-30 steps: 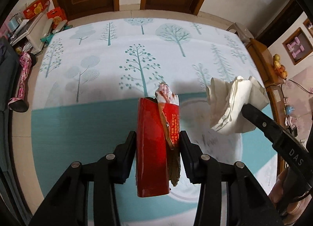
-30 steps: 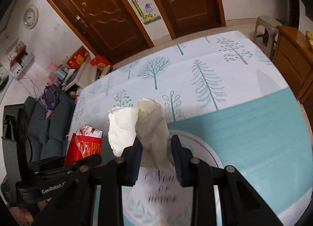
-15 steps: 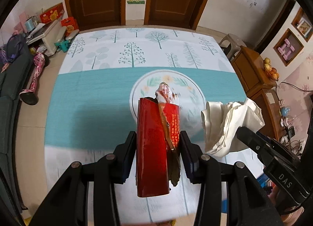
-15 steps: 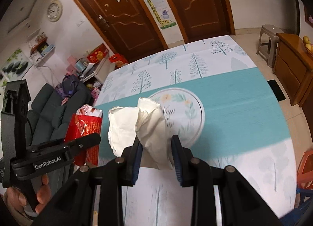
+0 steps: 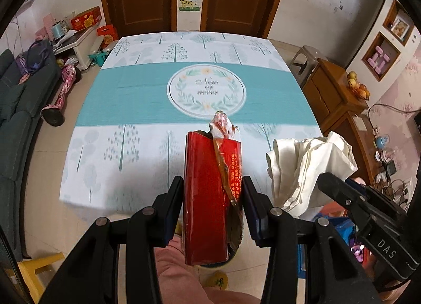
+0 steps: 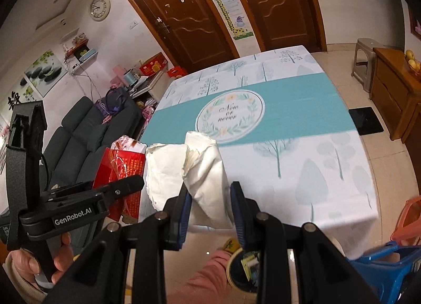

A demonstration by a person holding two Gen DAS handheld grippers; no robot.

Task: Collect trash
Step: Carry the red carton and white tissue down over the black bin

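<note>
With the left gripper point(image 5: 212, 193) clamping a red carton point(image 5: 208, 193) and the right gripper point(image 6: 210, 206) pinching crumpled paper point(image 6: 202, 172), both loads seem bound for the bin point(image 6: 240, 269) below, needing release above it.

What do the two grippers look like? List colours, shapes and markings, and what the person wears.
Both are matte black, built of flat bars joined by round silver rivets. The left gripper and the right gripper have straight fingers lined with blue pads. White lettering shows on their bodies: "GenRobot.AI" on the left, "DAS" on the right. A pink sleeve shows below them.
</note>
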